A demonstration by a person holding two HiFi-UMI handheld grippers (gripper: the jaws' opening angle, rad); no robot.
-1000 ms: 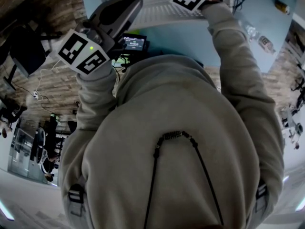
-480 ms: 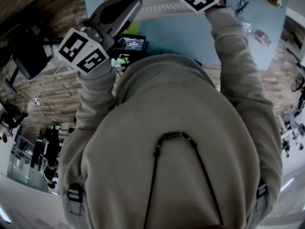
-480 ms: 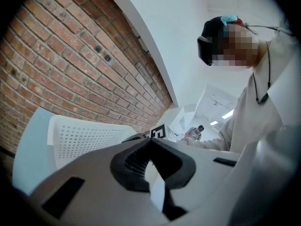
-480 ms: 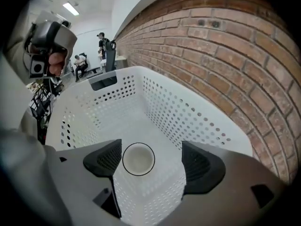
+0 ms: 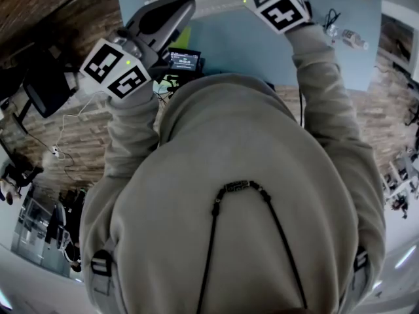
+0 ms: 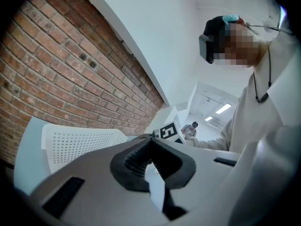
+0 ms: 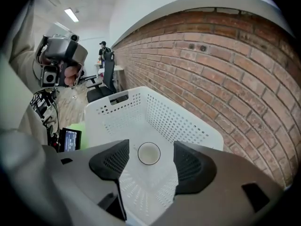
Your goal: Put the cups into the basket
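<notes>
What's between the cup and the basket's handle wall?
Nothing but bare floor of the basket; the right gripper view shows the cup standing clear of that wall.

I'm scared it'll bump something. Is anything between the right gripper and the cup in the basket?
Nothing visible is in the way. The right gripper hangs above the open basket, and the cup is straight below it. Its jaws have just been closing partway and hold nothing.
</notes>
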